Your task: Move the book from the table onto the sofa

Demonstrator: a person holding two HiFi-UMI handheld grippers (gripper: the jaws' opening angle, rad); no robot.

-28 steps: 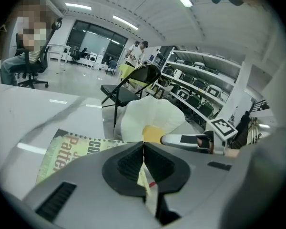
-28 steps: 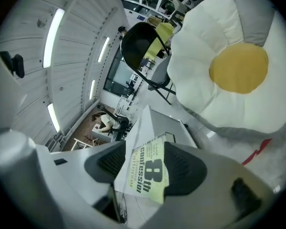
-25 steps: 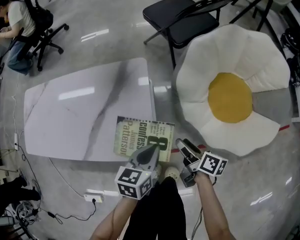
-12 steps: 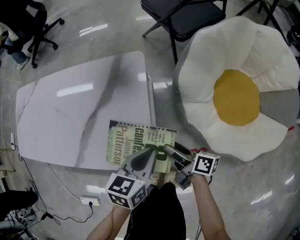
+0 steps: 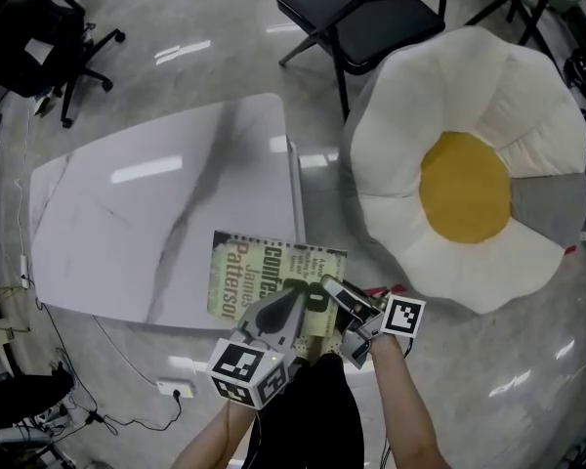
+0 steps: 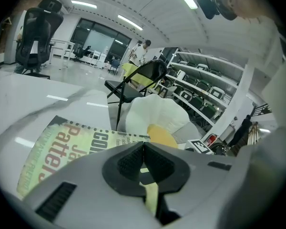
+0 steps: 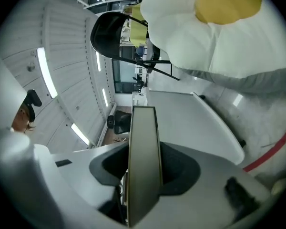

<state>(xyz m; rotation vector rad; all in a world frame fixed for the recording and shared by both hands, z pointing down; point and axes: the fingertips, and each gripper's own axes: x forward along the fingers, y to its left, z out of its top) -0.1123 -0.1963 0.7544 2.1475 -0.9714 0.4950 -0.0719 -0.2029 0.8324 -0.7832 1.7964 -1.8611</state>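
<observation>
A green-and-cream paperback book [image 5: 264, 267] lies on the near right corner of the white marble table [image 5: 127, 223], jutting past its edge. My left gripper [image 5: 295, 299] rests on the book's near part with its jaws shut tip to tip; in the left gripper view [image 6: 143, 147] the book's cover [image 6: 62, 147] spreads out beyond them. My right gripper [image 5: 330, 289] is at the book's near right corner. In the right gripper view [image 7: 144, 163] the book's page edge [image 7: 144, 137] stands between the closing jaws, with both pads against it. The egg-shaped sofa [image 5: 469, 193] sits to the right.
A black folding chair [image 5: 361, 27] stands behind the sofa and the table's far right corner. An office chair [image 5: 39, 37] is at the far left. A power strip with cables [image 5: 171, 389] lies on the floor by the table's near edge. Red tape [image 7: 271, 149] marks the floor.
My right gripper has come in from the right, rolled, and closed round the book's near right corner. My left gripper has sunk onto the cover.
</observation>
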